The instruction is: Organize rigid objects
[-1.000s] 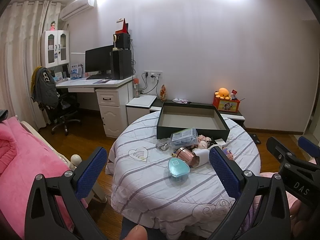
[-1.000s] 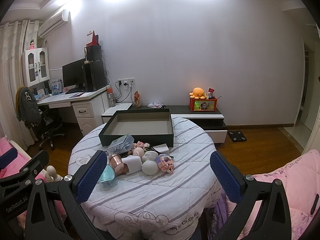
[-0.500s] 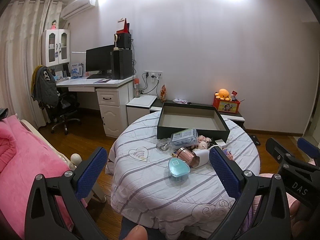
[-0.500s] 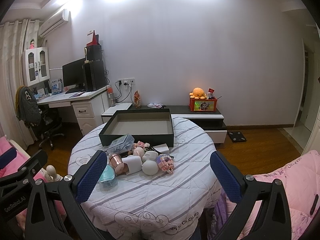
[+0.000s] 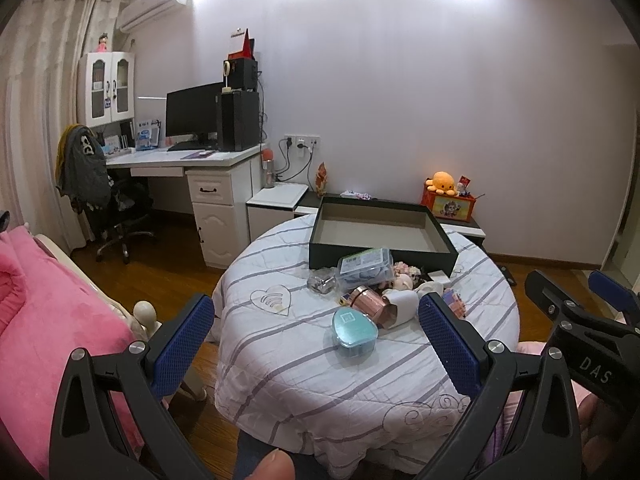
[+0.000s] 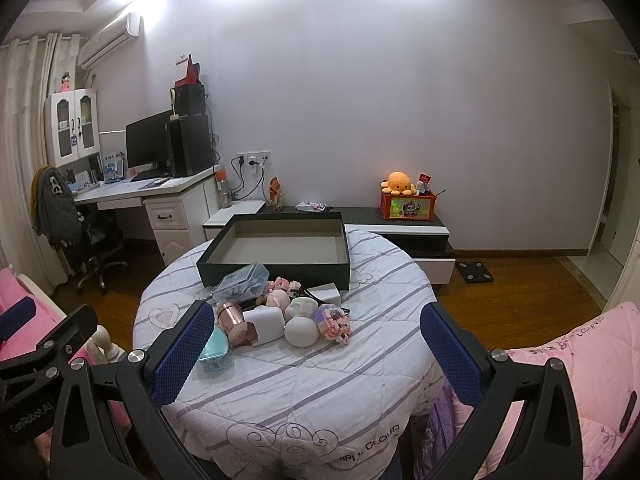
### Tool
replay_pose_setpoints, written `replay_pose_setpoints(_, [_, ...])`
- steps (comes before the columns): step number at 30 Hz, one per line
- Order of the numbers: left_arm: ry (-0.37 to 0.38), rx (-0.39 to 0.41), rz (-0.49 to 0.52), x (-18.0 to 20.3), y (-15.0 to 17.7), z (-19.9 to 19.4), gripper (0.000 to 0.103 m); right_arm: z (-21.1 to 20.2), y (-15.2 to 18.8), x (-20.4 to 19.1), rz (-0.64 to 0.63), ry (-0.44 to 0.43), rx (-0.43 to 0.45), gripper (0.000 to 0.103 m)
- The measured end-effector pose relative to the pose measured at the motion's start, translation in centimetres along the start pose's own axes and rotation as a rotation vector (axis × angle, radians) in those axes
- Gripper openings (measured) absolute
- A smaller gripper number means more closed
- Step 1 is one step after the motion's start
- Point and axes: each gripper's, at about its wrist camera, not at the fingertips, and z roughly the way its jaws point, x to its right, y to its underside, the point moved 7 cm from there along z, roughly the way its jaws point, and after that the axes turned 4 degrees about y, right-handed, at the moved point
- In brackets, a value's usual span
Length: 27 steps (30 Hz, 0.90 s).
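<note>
From the left wrist camera, the left gripper (image 5: 316,334) hangs with its jaws spread wide and nothing between them, short of the round table (image 5: 280,364). The teal case (image 5: 354,326) lies in full sight at the near edge of the clutter, just beside the copper cup (image 5: 368,306) and white cup (image 5: 404,307). The dark tray (image 5: 382,251) sits behind them. The right gripper (image 5: 576,300) shows at the right edge.

From the right wrist camera, the right gripper (image 6: 312,340) is likewise spread and holds nothing. Here its left finger (image 6: 180,350) hides most of the teal case (image 6: 216,346) — but a white ball (image 6: 302,331) and pink block toy (image 6: 335,322) appear, barely visible from the left wrist.
</note>
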Motion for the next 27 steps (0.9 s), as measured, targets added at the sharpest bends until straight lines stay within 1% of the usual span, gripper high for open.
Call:
replay_pose_setpoints(3, [-0.002,-0.020,-0.003,-0.4,0.7,1.1,0.103,1.0,0.6,0.2,0.002,0.003,-0.017,0.103])
replay_pose_setpoints(6, [-0.001,-0.021,-0.004,-0.8,1.4,2.3,0.103,2.2,1.1,0.5,0.008,0.005,-0.033,0.103])
replay_pose_setpoints(10, [-0.002,-0.023,0.025,-0.9,3.0,4.4,0.103,3.8,1.9,0.7,-0.011,0.012,-0.039,0.103])
replay_pose_setpoints(12, [0.011,-0.050,0.026,-0.8,4.0,6.0,0.103,5.2,2.7,0.8,-0.014,0.012,-0.063,0.103])
replay_pose_setpoints(14, [0.032,-0.066,0.021,-0.6,4.9,7.2,0.103,6.9,3.8,1.1,-0.020,0.023,-0.103,0.103])
replay_pose_setpoints(16, [0.045,-0.101,0.022,-0.1,5.9,9.1,0.103,8.8,4.9,1.4,-0.018,0.029,-0.146,0.103])
replay_pose_setpoints(22, [0.044,-0.175,0.012,0.7,7.6,14.2,0.103,12.9,6.8,1.7,-0.031,0.033,-0.214,0.103])
replay_pose_setpoints(26, [0.036,-0.218,-0.001,0.9,8.5,17.1,0.103,15.7,7.3,1.4,-0.040,0.014,-0.250,0.103])
replay_pose_setpoints(27, [0.047,-0.227,-0.010,1.1,8.7,17.6,0.103,16.2,7.4,1.4,-0.040,0.009,-0.258,0.103])
